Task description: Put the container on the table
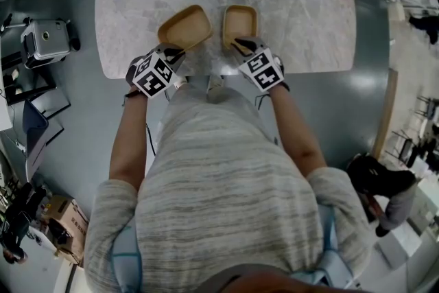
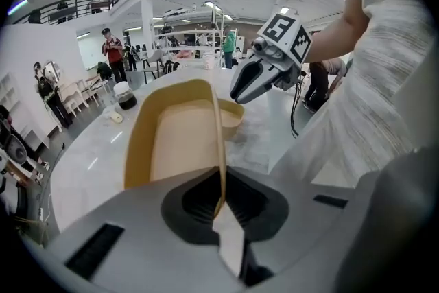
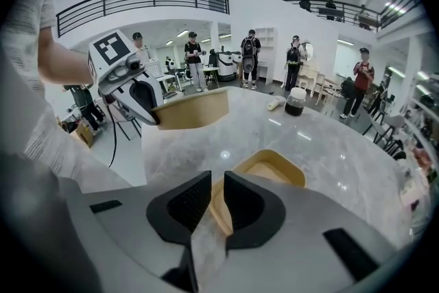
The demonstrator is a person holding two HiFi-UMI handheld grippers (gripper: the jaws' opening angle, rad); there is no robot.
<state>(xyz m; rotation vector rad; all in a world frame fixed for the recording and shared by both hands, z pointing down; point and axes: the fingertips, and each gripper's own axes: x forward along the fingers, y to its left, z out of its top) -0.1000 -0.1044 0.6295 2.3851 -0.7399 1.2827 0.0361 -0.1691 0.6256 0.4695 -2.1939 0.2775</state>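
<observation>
Left gripper [image 2: 221, 199]: jaws clamped on the near wall of the left container [image 2: 182, 141], thin rim pinched between the pads. From the right gripper view that container [image 3: 195, 110] hangs off the left gripper [image 3: 147, 106], clear of the table [image 3: 329, 141], over its near edge. In the head view it's turned at an angle to the table edge [image 1: 184, 27].

Right gripper [image 3: 209, 206]: jaws narrow, small gap. Near rim of the right container [image 3: 274, 171] sits in that gap, along the inner face of one pad. Looks like it's not pinched, but the view is tight, so not sure. That container is flat on the table.

Head view: both containers side by side near the table's front edge, right container [image 1: 239, 22] just beside the left one, right gripper [image 1: 240, 46] at its near end, left gripper [image 1: 175, 51] at the other's.

Dark jar [image 3: 296, 103] farther back on the table, well apart from both.
</observation>
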